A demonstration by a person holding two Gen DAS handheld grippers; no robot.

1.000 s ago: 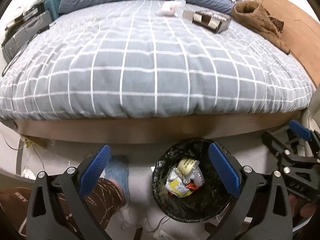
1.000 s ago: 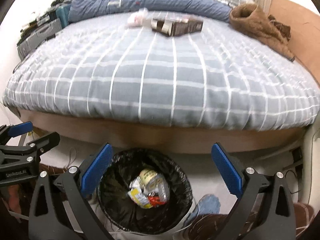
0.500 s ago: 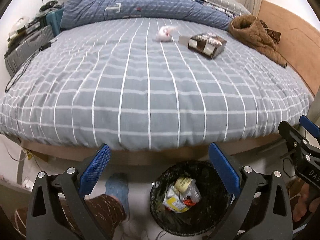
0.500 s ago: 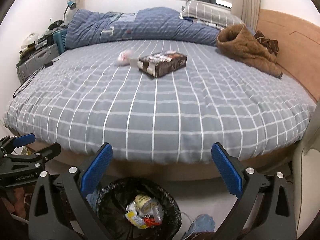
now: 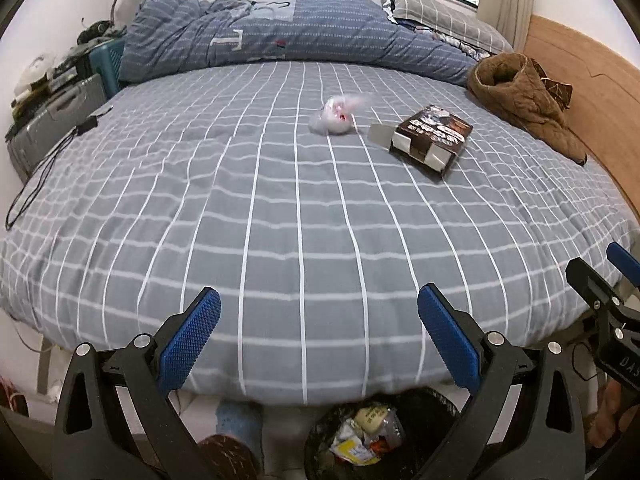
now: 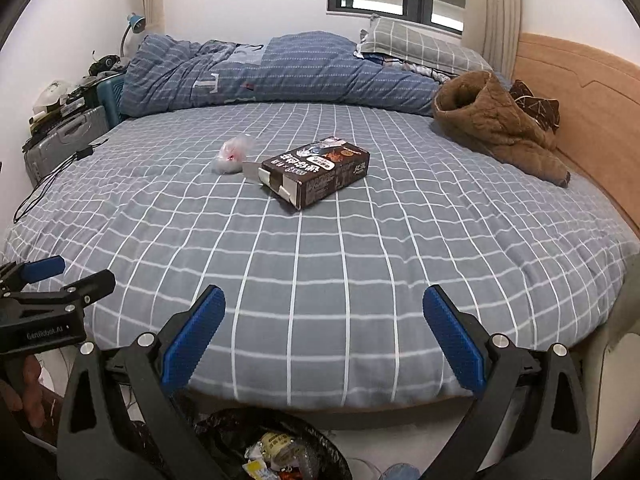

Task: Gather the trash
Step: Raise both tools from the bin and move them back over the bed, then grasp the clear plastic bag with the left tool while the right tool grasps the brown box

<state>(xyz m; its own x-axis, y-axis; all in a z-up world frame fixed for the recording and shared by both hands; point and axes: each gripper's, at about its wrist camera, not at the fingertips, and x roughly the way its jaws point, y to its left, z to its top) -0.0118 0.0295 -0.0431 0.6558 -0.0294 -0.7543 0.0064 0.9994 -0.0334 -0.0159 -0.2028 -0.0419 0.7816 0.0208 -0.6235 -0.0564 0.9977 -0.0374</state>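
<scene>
Item one: brown printed cardboard carton [image 6: 316, 174], end flaps open, lying flat mid-bed on the grey checked bedspread [image 6: 320, 280]. Likely light, stiff, crushable; you would do best to pinch it across the narrow sides. Item two: crumpled clear plastic bag [image 5: 338, 114], just beside the carton; soft, featherweight, slippery. You held the left gripper [image 5: 318, 344] and right gripper [image 6: 324, 340] spread wide and empty, at the near bed edge, well apart from both. Black-lined bin [image 5: 380, 436] sat below, part filled.
</scene>
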